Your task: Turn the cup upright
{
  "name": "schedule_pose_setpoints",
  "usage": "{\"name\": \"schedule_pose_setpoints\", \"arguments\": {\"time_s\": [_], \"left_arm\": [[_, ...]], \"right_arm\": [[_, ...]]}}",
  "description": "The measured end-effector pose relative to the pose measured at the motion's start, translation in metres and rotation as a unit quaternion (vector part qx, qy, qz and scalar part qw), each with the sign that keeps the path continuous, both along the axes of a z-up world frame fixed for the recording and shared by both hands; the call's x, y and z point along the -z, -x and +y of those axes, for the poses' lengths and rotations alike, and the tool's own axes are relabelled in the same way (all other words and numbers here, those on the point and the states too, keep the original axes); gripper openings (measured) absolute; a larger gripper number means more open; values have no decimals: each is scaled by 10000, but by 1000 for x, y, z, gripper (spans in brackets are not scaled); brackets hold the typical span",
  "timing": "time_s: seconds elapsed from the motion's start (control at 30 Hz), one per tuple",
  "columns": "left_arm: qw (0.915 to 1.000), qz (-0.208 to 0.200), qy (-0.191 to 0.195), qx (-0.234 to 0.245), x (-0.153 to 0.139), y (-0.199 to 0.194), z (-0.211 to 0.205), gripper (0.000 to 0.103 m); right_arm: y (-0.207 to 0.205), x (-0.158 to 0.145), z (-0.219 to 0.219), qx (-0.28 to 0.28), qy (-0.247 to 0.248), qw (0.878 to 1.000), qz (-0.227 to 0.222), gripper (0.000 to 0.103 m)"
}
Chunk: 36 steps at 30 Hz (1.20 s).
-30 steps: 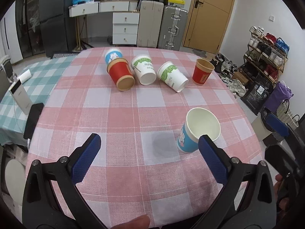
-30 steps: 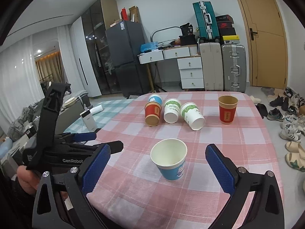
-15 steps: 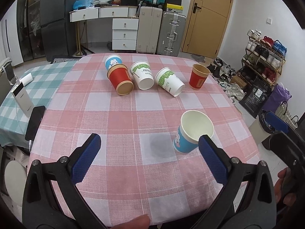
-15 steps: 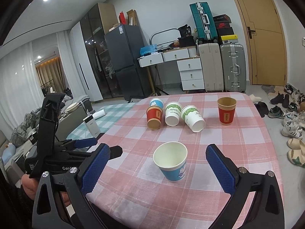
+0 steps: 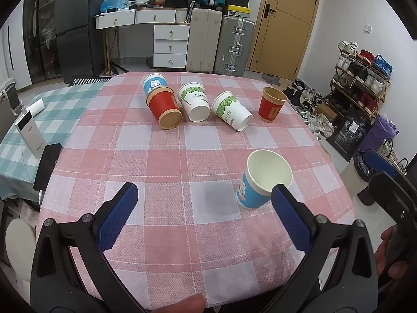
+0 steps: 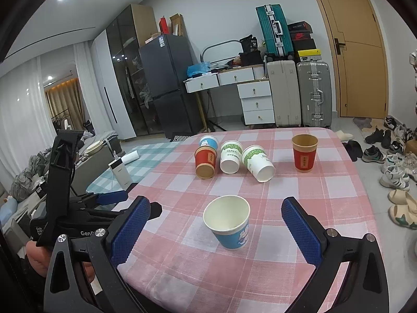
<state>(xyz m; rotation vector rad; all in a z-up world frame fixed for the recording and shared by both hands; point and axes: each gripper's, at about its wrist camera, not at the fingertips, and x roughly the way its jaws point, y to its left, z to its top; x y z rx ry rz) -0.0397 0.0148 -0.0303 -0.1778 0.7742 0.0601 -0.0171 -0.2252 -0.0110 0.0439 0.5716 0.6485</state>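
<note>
Pink-and-white checked cloth covers the worktop (image 5: 182, 161) on which everything rests. Both grippers are held wide apart and empty: the right gripper (image 6: 216, 228) frames an upright blue cup (image 6: 229, 224) standing just ahead between its blue pads, while the left gripper (image 5: 203, 214) is seen with that same cup (image 5: 263, 182) near its right finger. Farther off, four cups lie on their sides in a cluster: a red cup (image 5: 165, 109), a blue cup behind it (image 5: 153, 83) that appears to touch it, and two green-printed white cups (image 5: 195, 101) (image 5: 232, 110); a second red cup (image 5: 272, 104) stands upright beside them. Being thin paper, a tipped cup is judged light, easily crushed and prone to roll, so it is best taken gently across the side wall near the stiffer rim.
</note>
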Motion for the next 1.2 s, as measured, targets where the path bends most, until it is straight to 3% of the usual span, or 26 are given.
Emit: {"name": "schedule_pose_setpoints", "arguments": {"time_s": [1.2], "left_arm": [[10000, 7, -13, 21, 3, 1, -4, 102]], "right_arm": [[-1, 1, 0, 13, 4, 10000, 40, 103]]}}
